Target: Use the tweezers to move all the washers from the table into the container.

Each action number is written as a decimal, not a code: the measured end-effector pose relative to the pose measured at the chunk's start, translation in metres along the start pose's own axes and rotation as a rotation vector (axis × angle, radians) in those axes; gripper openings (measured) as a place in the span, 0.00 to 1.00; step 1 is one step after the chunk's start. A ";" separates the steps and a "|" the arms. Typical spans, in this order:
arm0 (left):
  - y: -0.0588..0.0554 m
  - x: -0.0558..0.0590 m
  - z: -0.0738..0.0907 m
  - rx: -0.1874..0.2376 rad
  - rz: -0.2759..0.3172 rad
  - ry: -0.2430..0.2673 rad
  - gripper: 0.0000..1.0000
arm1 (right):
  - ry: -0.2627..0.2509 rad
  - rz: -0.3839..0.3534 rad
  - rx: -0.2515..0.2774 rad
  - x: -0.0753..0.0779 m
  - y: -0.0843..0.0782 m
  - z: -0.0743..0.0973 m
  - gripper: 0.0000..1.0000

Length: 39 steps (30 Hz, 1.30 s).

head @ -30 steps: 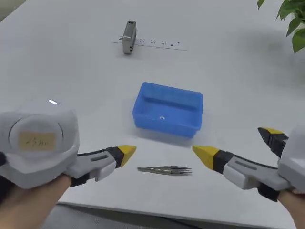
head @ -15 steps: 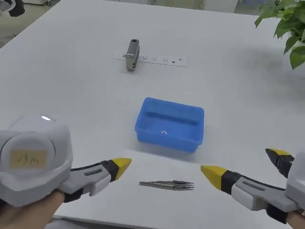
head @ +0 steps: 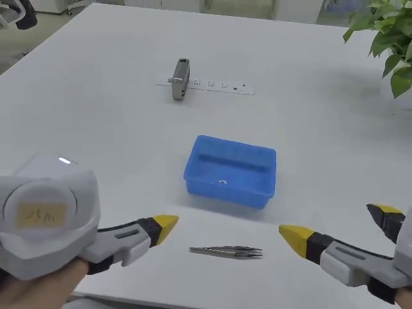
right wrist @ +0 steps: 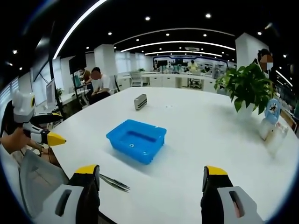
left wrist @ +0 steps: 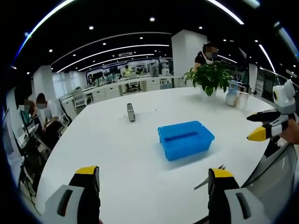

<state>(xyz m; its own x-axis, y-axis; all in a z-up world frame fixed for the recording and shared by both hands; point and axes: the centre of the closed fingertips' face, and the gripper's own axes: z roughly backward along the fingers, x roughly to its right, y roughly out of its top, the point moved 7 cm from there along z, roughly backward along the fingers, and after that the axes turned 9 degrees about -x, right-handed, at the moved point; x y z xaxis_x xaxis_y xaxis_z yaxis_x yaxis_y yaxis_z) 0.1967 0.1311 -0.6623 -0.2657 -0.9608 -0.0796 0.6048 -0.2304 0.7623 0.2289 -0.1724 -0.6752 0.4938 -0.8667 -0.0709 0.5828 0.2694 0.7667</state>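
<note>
The tweezers (head: 225, 252) lie flat on the table (head: 96, 116), close to its near edge and between the two grippers. Their long axis runs parallel to that edge. The end that appears split points toward the right gripper (head: 338, 222), and the closed end toward the left gripper (left wrist: 153, 172).

The jaws of both grippers are spread wide and hold nothing. In the head view each inner jaw tip stands a little beyond one end of the tweezers, on the side away from the near edge. Neither gripper is clearly nearer.

The blue container (head: 225, 193) stands just past the tweezers toward the table's middle, with one small pale ring (head: 222, 182) inside it, probably a washer. Whether any washers lie on the table cannot be told.

Judgement: the coming grasp should cross the long axis, so the chosen jaws must draw back toward the near edge and straddle the tweezers across their width.
</note>
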 end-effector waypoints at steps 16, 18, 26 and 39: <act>-0.001 -0.003 0.005 -0.001 0.002 0.016 0.99 | 0.004 0.014 -0.011 0.000 -0.002 -0.001 0.89; -0.001 -0.003 0.005 -0.003 0.002 0.015 0.99 | 0.003 0.015 -0.014 0.000 -0.003 -0.001 0.88; 0.000 -0.004 0.005 -0.003 -0.006 0.017 0.99 | -0.002 0.011 -0.009 0.002 -0.002 0.001 0.88; 0.001 -0.007 0.007 0.002 -0.002 0.027 0.99 | -0.005 0.012 -0.006 0.003 -0.002 0.001 0.88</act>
<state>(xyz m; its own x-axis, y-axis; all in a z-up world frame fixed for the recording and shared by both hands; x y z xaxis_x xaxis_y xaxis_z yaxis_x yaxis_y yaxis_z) 0.1942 0.1390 -0.6569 -0.2462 -0.9642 -0.0986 0.6024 -0.2319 0.7637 0.2284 -0.1761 -0.6760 0.4972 -0.8657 -0.0584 0.5811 0.2823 0.7633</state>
